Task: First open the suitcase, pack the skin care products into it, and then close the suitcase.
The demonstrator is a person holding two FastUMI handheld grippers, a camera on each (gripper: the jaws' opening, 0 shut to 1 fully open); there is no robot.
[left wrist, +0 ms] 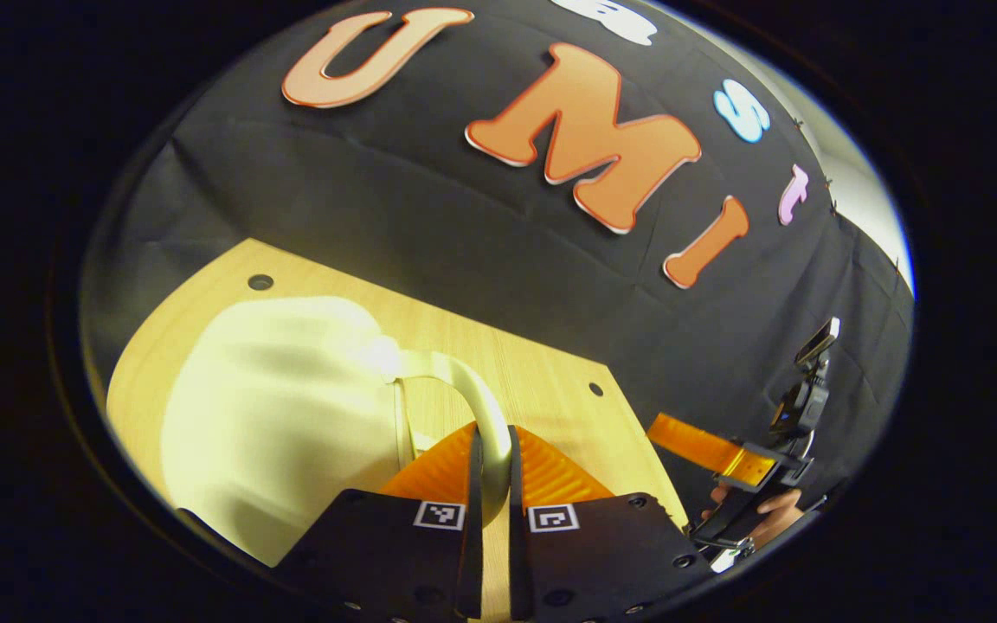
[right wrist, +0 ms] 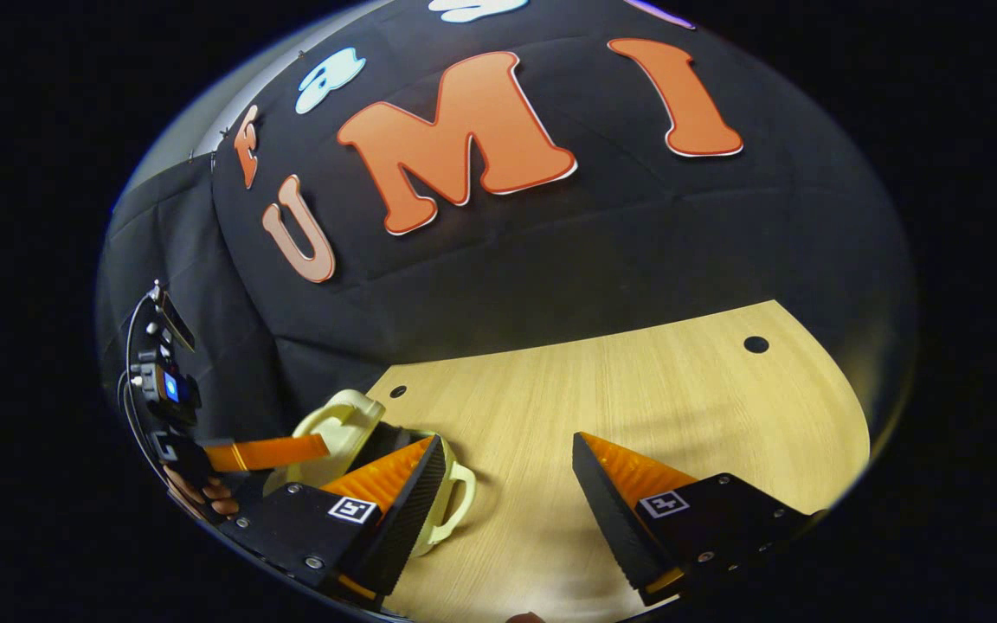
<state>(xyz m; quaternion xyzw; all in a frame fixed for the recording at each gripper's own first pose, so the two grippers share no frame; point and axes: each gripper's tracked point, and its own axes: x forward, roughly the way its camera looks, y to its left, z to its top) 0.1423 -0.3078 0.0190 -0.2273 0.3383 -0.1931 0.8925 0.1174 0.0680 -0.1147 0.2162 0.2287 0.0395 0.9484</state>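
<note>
In the left gripper view, a pale cream suitcase [left wrist: 273, 415] is seen at the left, lying on the light wooden worktop [left wrist: 542, 372]; its shell is blurred by glare, so no detail of its surface can be told. A curved cream handle [left wrist: 485, 415] arches from the suitcase's right side, and the left gripper [left wrist: 492, 467] is placed upon it, its jaws pressed close on the handle, one orange ribbed finger on either side. Two round holes are noted in the worktop, one beyond the suitcase and one near the far right corner. Farther right, off the worktop's edge and against the black cloth wall, the right gripper [left wrist: 697, 446] is recorded with its orange finger pointing leftward, held by a hand [left wrist: 767, 510]. In the right gripper view, the left gripper [right wrist: 291, 452] is seen at the far left with its orange finger reaching to the cream suitcase [right wrist: 338, 437], a hand [right wrist: 200, 493] below it. The suitcase sits at the worktop's [right wrist: 637, 398] near left corner, partly hidden behind the right gripper's own left finger; a looped cream handle [right wrist: 455, 506] is shown just beside that finger. The right gripper [right wrist: 507, 467] is entered with jaws spread wide, bare worktop between them, nothing held.
</note>
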